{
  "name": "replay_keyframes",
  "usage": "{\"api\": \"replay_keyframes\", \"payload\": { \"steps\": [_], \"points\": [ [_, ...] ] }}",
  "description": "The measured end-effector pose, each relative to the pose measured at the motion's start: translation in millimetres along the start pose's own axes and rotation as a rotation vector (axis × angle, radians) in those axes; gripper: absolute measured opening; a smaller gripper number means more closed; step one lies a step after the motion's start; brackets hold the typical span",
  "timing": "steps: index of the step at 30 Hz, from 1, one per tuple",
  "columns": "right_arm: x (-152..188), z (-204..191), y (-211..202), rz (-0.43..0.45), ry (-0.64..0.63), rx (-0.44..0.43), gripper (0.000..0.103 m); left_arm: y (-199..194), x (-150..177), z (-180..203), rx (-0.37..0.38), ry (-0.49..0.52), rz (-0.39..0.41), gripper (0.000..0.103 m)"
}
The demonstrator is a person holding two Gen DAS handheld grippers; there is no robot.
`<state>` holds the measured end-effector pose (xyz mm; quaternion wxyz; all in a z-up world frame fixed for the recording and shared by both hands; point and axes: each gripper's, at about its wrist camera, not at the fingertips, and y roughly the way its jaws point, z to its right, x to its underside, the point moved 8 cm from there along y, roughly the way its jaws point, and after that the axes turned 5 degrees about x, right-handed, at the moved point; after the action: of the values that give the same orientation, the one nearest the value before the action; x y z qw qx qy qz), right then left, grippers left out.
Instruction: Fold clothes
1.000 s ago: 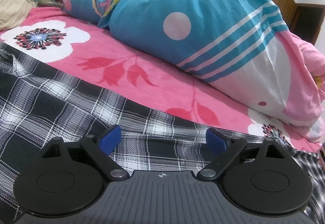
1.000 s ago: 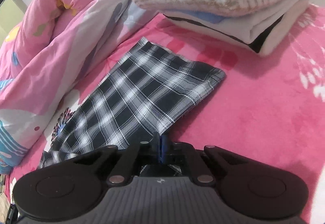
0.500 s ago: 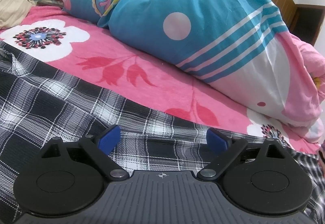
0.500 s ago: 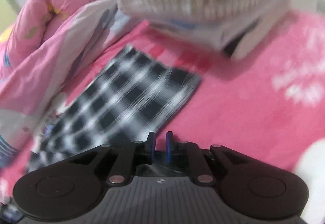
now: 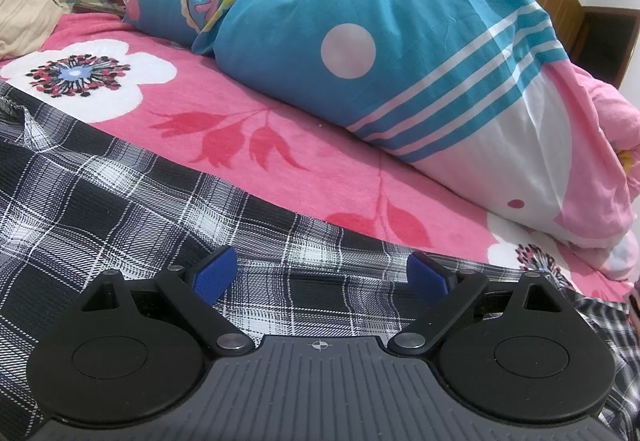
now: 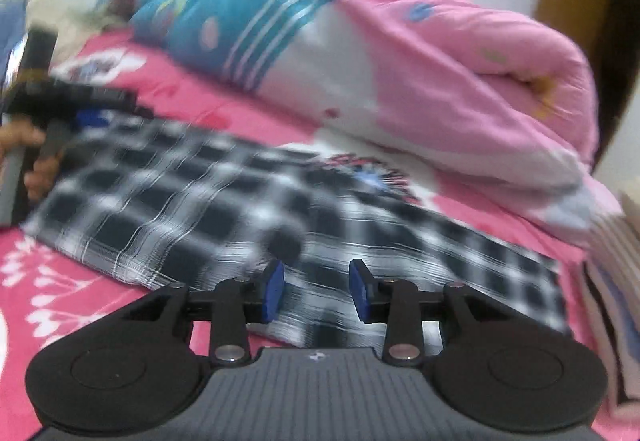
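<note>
The left gripper (image 5: pixel 320 273) has not moved. Its jaws stay wide apart above the checked cloth (image 5: pixel 120 201), holding nothing. The cloth lies flat on the pink bed (image 5: pixel 240 121), beside the rolled blanket (image 5: pixel 400 41). The right gripper (image 6: pixel 316 291) was pinched tight before. It has swung around, and its jaws have just been opening, with nothing between them.

A black-and-white plaid garment (image 5: pixel 120 209) lies across the lower left of the frame on a hot-pink blanket (image 5: pixel 320 169) printed with white flowers and red leaves. Above, a quilt (image 5: pixel 360 21) runs teal with a pale dot and white stripes, then white and pink at right. Royal-blue pads (image 5: pixel 214 273) tip black fingers.
</note>
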<state>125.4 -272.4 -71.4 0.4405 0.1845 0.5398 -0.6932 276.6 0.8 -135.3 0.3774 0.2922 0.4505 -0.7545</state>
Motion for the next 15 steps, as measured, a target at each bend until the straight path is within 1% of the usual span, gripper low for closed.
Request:
{"api": "replay_keyframes", "payload": {
  "steps": [3,4,5,6,7,10,13,15],
  "points": [
    [4,-7,20,-0.040,-0.055,0.010,0.035,0,0,0,0.000,0.000,0.000,0.093],
    [6,-8,27,-0.056,-0.070,0.014,0.031,0,0,0,0.000,-0.001,0.000,0.093],
    [8,-7,30,-0.065,-0.073,0.015,0.031,0,1,0,0.001,-0.001,0.001,0.093],
    [9,-5,32,-0.072,-0.074,0.014,0.025,0,1,0,0.001,-0.001,0.001,0.093],
    [9,-4,33,-0.072,-0.074,0.023,0.013,0,1,0,0.001,-0.001,0.001,0.093],
    [5,3,33,-0.056,-0.066,0.054,0.001,0,1,0,0.001,-0.001,0.001,0.093],
    [0,13,30,-0.034,-0.052,0.097,0.000,0,1,1,0.001,-0.001,0.001,0.093],
    [-6,27,29,-0.017,-0.036,0.135,0.000,1,1,0,0.001,-0.001,0.001,0.093]
  ]
}}
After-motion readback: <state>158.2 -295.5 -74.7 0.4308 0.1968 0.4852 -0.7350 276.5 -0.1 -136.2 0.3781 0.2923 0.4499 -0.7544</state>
